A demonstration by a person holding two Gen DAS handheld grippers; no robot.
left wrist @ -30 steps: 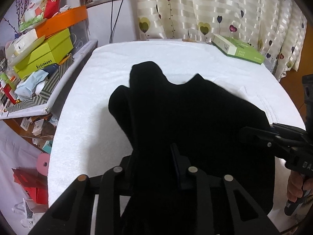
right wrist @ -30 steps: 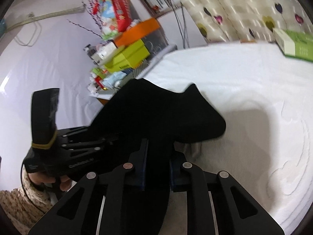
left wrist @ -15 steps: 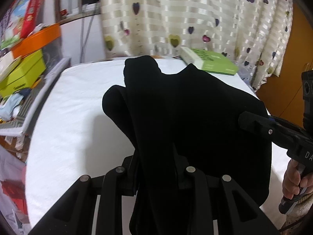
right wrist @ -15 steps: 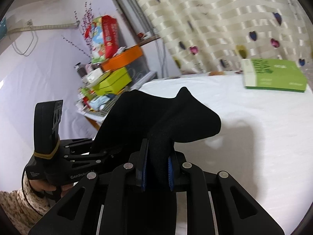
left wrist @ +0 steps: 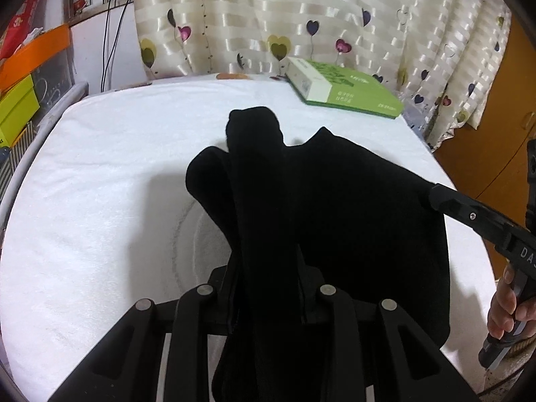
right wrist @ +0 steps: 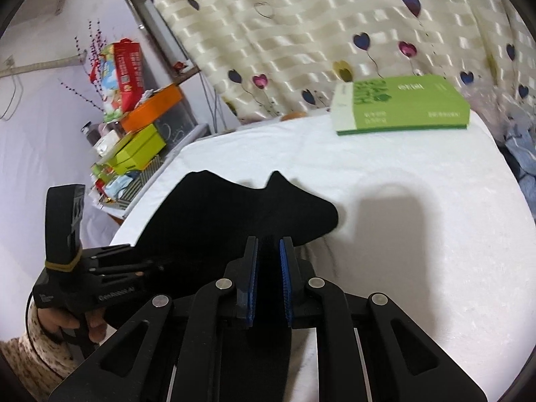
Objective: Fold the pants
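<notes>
Black pants (left wrist: pixel 335 207) hang bunched between the two grippers, above a white towelling-covered table (left wrist: pixel 100 201). In the left wrist view, the left gripper (left wrist: pixel 268 288) sits at the bottom centre of the frame; a thick fold of the fabric runs between its fingers, which press on it while the jaws are opening. The right gripper (left wrist: pixel 475 217) enters that view from the right edge, its tip buried in the cloth, with the right hand (left wrist: pixel 506 305) on its grip at lower right.

In the right wrist view, the right gripper (right wrist: pixel 269 268) occupies the bottom centre. Its blue pads (right wrist: pixel 252 278) flank a narrow strip of the pants (right wrist: pixel 234 214), and the jaws are closing on it. The left gripper (right wrist: pixel 144 268) appears at lower left, held by the left hand (right wrist: pixel 72 325) in a patterned sleeve (right wrist: pixel 23 355).

A green box (right wrist: pixel 402 104) lies at the far edge of the table, in front of a heart-print curtain (right wrist: pixel 318 26).
</notes>
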